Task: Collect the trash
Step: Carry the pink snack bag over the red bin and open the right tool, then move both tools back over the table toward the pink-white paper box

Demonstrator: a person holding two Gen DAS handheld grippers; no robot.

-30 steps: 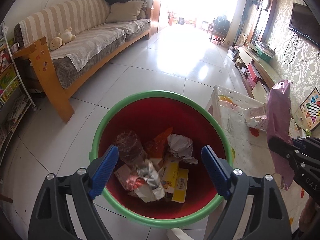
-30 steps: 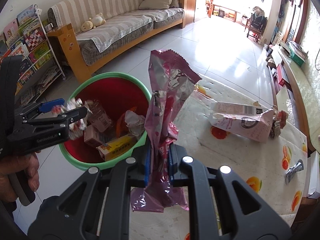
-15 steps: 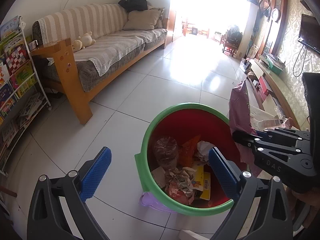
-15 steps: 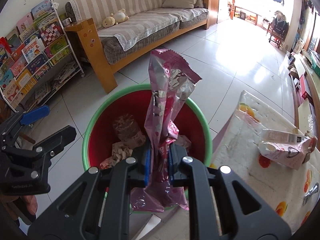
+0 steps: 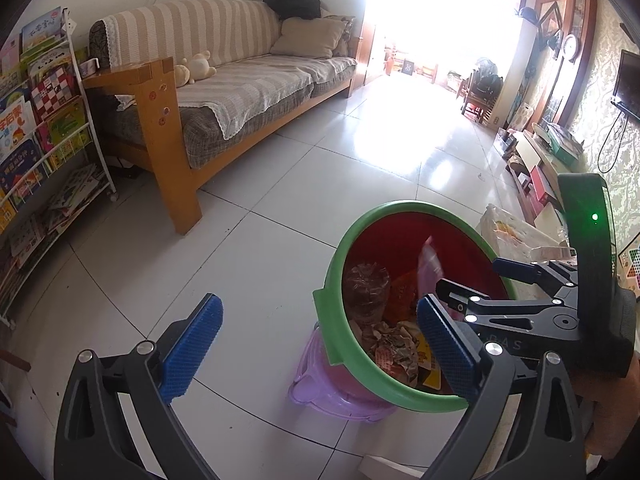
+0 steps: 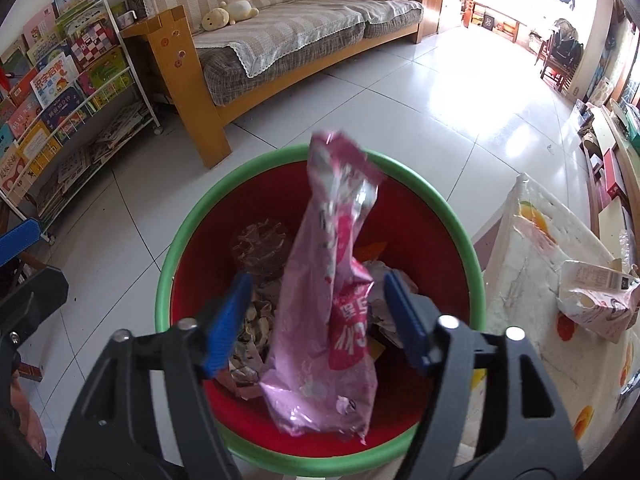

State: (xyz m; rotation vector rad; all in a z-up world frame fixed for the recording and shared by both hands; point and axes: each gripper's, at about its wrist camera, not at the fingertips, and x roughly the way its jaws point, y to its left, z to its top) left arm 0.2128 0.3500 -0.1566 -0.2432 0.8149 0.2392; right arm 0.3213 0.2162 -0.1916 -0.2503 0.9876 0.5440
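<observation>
A red bin with a green rim (image 6: 188,216) (image 5: 336,264) stands on the tiled floor and holds several crumpled wrappers and cartons. My right gripper (image 6: 320,320) hangs over the bin, its jaws opening. A pink snack bag (image 6: 328,300) (image 5: 429,265) drops between the blue pads without touching them. My left gripper (image 5: 318,344) is open and empty, to the left of the bin, its right pad over the rim. The right gripper (image 5: 472,284) shows in the left wrist view above the bin's right side.
A table with a fruit-print cloth (image 6: 532,280) stands right of the bin with a torn pink-white carton (image 6: 596,300) on it. A wooden sofa (image 5: 224,92) and a book rack (image 5: 44,140) stand at the left. A purple stool (image 5: 320,388) sits under the bin.
My right gripper's jaws have opened and let go of the pink bag, which now falls into the bin. My left gripper has drifted left, away from over the bin.
</observation>
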